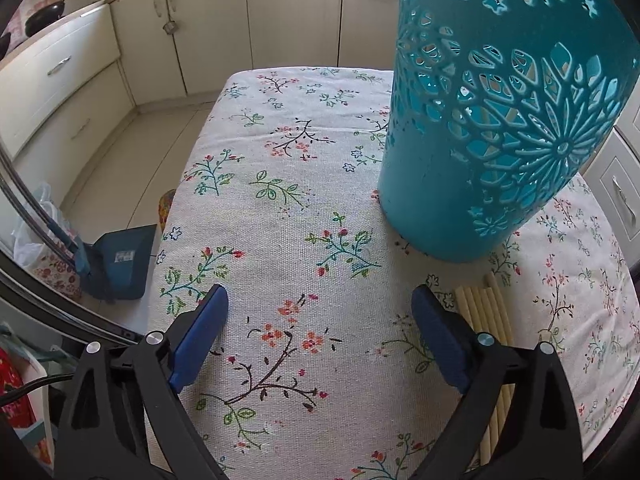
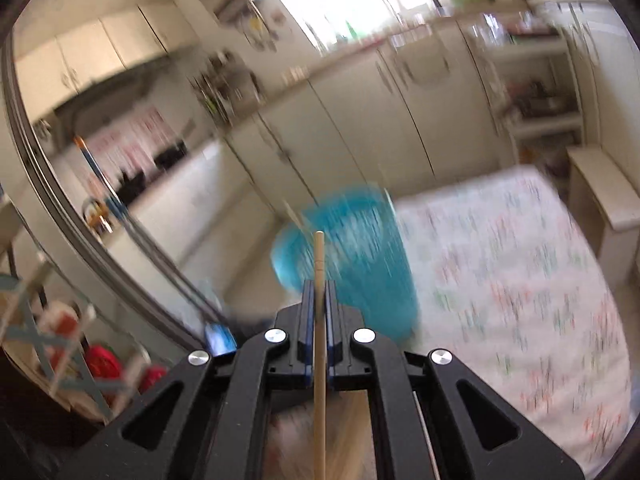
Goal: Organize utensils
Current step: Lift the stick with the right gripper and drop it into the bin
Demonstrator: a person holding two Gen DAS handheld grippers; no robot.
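A tall teal cut-out holder (image 1: 492, 120) stands on the floral tablecloth (image 1: 288, 208), and pale sticks show through its holes. My left gripper (image 1: 320, 320) is open and empty, low over the cloth in front of the holder. Several cream chopsticks (image 1: 486, 312) lie side by side on the cloth just right of its right finger. In the blurred right wrist view my right gripper (image 2: 319, 292) is shut on one wooden chopstick (image 2: 319, 256), which points forward toward the teal holder (image 2: 352, 264), above and short of its rim.
A blue dustpan (image 1: 120, 260) and plastic bags stand on the floor left of the table. Cream kitchen cabinets (image 1: 280, 12) line the back wall. A low cream bench (image 2: 604, 204) stands right of the table.
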